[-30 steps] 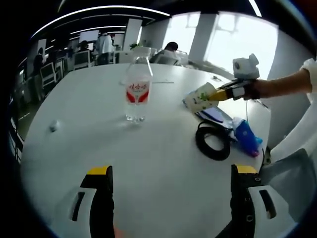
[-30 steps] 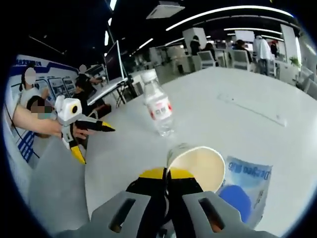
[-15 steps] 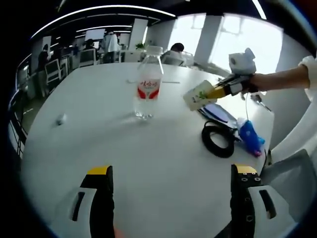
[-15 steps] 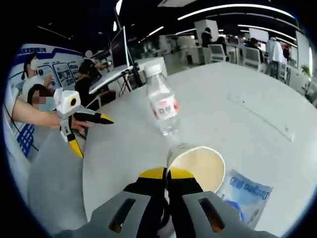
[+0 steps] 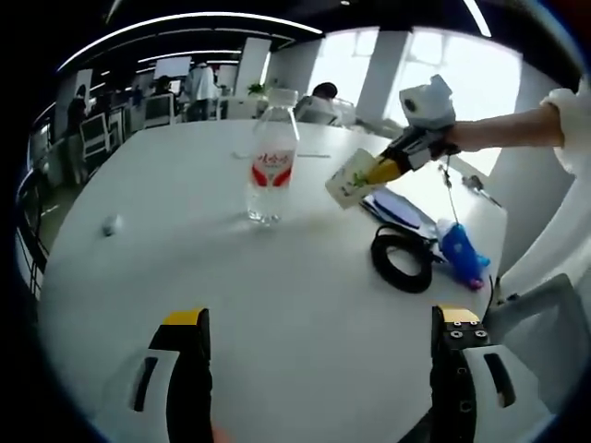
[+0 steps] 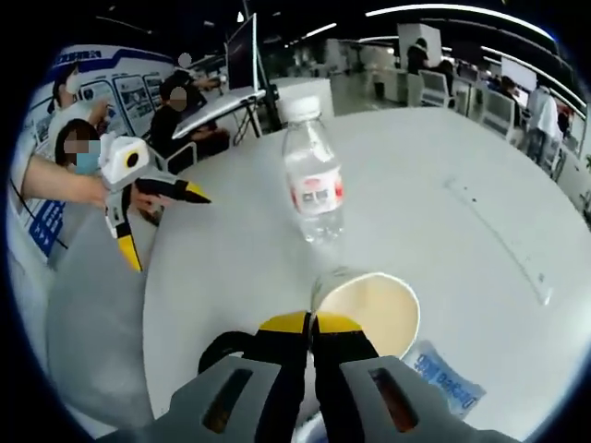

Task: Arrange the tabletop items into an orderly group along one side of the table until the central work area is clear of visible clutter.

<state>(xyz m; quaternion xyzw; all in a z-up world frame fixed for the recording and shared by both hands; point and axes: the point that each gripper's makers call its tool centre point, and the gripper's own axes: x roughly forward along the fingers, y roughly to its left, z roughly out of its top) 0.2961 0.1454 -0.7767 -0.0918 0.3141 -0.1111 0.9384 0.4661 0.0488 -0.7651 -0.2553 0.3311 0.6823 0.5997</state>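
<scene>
Paper cup (image 5: 352, 175) lifted nearer water bottle (image 5: 271, 159) since earlier frame, rim pinched in right gripper (image 6: 311, 325), likely for regrouping. Left gripper (image 5: 319, 325) spread, idle. Cable coil (image 5: 403, 261), blue pack (image 5: 459, 254) beyond cup on surface (image 5: 185, 258).

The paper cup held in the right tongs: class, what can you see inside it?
The paper cup shows a plain pale inner wall and no visible contents. Its bottom is hidden behind the near rim and the right tongs clamped on it.
</scene>
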